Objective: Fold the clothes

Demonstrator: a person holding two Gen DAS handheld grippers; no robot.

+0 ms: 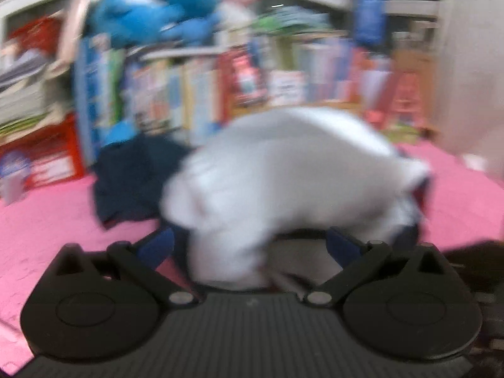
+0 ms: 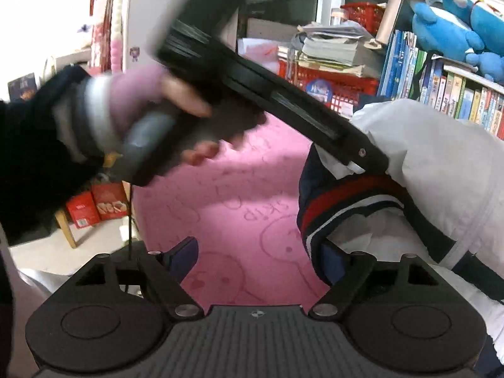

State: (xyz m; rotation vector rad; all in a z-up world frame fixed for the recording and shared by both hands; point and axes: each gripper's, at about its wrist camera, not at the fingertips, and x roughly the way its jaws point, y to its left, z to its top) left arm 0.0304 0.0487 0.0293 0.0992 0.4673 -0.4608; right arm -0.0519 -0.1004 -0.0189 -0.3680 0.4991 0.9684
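Here, white jacket (image 2: 441, 157) (bunched) between open right claw (image 2: 261, 261) fingers.

pink printed mat (image 2: 220, 208), crowded bookshelf (image 2: 441, 94), blue plush toys (image 1: 148, 15), red basket (image 2: 334, 85)

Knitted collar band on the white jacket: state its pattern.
Navy, red and white stripes, clearest in the right wrist view.

The pink mat (image 2: 239, 189) bears raised letters near its middle, seen upside down and reading roughly "SKIP". Spines of the books (image 2: 456, 94) on the far right shelf carry print too small to read
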